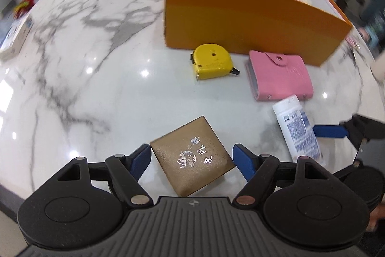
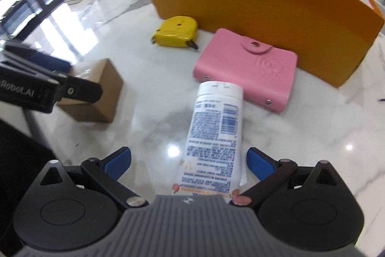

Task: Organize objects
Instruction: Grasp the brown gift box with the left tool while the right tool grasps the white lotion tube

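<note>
The left gripper is spread wide around a brown box, its pads apart from it. The right gripper gapes astride a white tube, gripping nothing. Beyond the fingers lie a wallet, a tape measure and an orange bin, all on marble.

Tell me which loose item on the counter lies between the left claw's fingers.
The brown box, between the open left claw; tape measure, wallet and tube lie elsewhere.
</note>
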Motion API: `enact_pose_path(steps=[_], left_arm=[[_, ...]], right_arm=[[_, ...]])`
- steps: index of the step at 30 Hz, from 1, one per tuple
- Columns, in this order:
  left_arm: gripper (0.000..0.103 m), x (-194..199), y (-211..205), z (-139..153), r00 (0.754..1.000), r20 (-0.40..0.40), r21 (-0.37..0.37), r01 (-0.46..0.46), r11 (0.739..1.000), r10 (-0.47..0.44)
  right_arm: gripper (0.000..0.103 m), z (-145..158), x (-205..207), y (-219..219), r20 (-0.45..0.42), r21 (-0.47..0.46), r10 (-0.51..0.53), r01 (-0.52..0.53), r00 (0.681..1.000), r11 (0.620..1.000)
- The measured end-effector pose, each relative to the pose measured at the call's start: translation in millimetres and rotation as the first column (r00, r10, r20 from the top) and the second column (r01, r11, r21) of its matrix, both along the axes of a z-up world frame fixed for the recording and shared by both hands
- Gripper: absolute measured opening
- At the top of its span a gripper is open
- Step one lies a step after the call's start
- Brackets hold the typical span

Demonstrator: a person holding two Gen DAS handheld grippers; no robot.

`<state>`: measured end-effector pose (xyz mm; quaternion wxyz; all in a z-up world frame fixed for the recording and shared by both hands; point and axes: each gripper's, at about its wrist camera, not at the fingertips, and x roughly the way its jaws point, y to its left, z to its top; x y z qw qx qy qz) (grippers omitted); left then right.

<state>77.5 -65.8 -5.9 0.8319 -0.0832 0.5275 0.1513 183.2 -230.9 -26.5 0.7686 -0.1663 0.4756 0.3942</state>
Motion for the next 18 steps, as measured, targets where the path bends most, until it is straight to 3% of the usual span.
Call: enact_pose_path(steps=[7, 11, 14, 17, 18], left_arm=[[0.087, 0.0, 9.6, -22.8, 0.991, 0.002, -0.069, -0.13, 0.989, 0.131], [0.086, -0.9, 5.4, -24.6, 0.991, 0.033, -0.028, -0.131, 0.991, 0.132], [0.084, -1.3, -0.7, -25.6, 0.993, 0.038, 0.01, -0.111, 0.994, 0.11], [0.083, -2.2, -1.9, -26.1, 0.994, 0.042, 0.017, -0.099, 0.995, 0.099], [0.083, -2.1, -2.2, -26.1, 0.995, 0.041, 0.02, -0.089, 0.996, 0.088]], right_arm=[[0.101, -3.5, -3.5, 9.8, 0.133, -0.033, -0.061, 0.066, 0.989, 0.997], [0.096, -3.7, 0.3, 9.1, 0.136, -0.009, -0.12, 0.122, 0.983, 0.992], [0.087, -1.4, 1.6, 7.5, 0.128, 0.015, -0.144, 0.143, 0.981, 0.99], [0.068, 2.5, 0.9, 6.3, 0.141, 0.026, -0.146, 0.144, 0.979, 0.989], [0.051, 4.1, 0.7, 5.4, 0.149, 0.031, -0.157, 0.154, 0.976, 0.988]])
